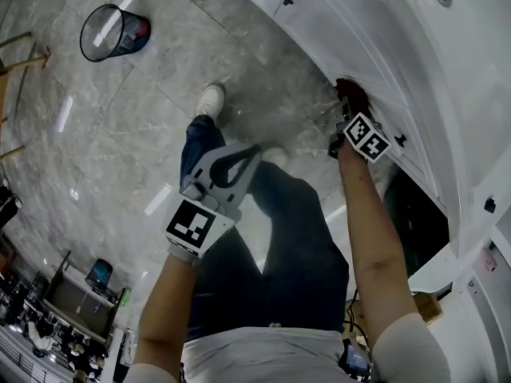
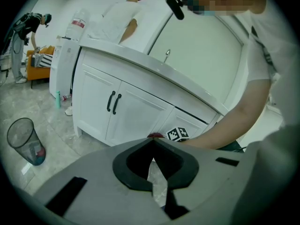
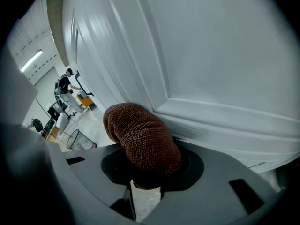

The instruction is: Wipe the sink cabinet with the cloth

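Cloth (image 3: pixel 143 144) looks soft and light, a brown nubby knit that'll squash flat under pressure, so gripping it bunched near the middle seems right. Right hand-held gripper (image 3: pixel 146 175) is clamped on it, the wad bulging past the jaws toward the white cabinet (image 3: pixel 211 55) door. Left hand-held gripper (image 2: pixel 151 139) hangs with jaws together, empty.
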Motion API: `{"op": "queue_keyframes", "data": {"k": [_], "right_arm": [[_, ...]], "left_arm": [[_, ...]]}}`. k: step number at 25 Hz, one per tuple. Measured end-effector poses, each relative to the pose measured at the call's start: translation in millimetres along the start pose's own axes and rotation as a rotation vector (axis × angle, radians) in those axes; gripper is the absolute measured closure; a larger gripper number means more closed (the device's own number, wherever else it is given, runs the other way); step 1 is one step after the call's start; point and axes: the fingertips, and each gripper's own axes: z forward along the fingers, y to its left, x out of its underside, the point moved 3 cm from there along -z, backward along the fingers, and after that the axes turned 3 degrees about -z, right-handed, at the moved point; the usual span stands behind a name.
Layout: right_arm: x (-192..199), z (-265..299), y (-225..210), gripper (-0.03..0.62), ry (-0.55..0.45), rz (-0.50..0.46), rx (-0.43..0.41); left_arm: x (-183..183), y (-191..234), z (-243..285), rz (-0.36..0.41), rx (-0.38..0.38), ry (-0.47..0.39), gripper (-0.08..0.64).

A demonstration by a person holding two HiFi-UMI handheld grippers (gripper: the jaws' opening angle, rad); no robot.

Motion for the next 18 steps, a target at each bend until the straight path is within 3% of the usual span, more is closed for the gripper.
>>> {"op": "queue_keyframes", "data": {"k": [18], "right_arm": [[37.1,-62.0,-95.2,0.462,-0.019,0.091,0.126]], "left_arm": [[1.9,-50.8,28.8,0.114,0.111,0.074,0.548]]}}
